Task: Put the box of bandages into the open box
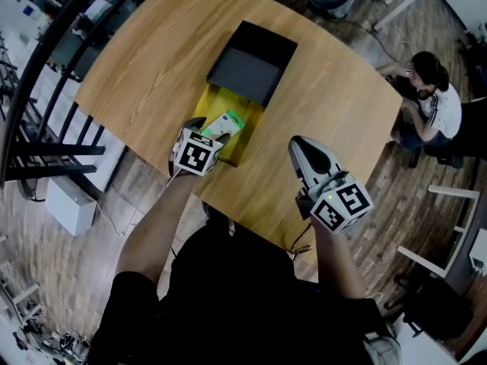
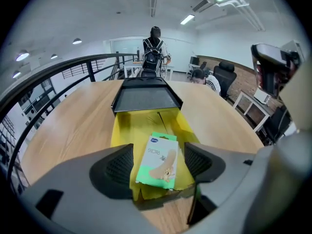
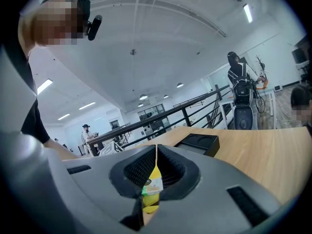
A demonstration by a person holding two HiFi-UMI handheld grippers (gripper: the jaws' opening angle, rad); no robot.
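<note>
The open box (image 1: 207, 105) has a yellow inside (image 2: 122, 130) and a black lid (image 1: 251, 63) tipped back beyond it, and it stands on the round wooden table (image 1: 335, 112). The green and white box of bandages (image 1: 225, 125) lies in its near end, leaning on the front wall (image 2: 160, 161). My left gripper (image 1: 216, 133) is open, and its jaws stand either side of the bandage box (image 2: 158, 164) with a gap on the right. My right gripper (image 1: 300, 147) is shut and empty, raised over the table's near right part (image 3: 156, 172). Through its slit shows a sliver of the bandage box (image 3: 152, 185).
A person (image 1: 430, 97) sits on the floor beyond the table's right edge. A dark railing (image 1: 46, 90) curves along the left. Another person (image 2: 155, 43) stands past the table's far end. The black lid (image 3: 197, 143) shows ahead of the right gripper.
</note>
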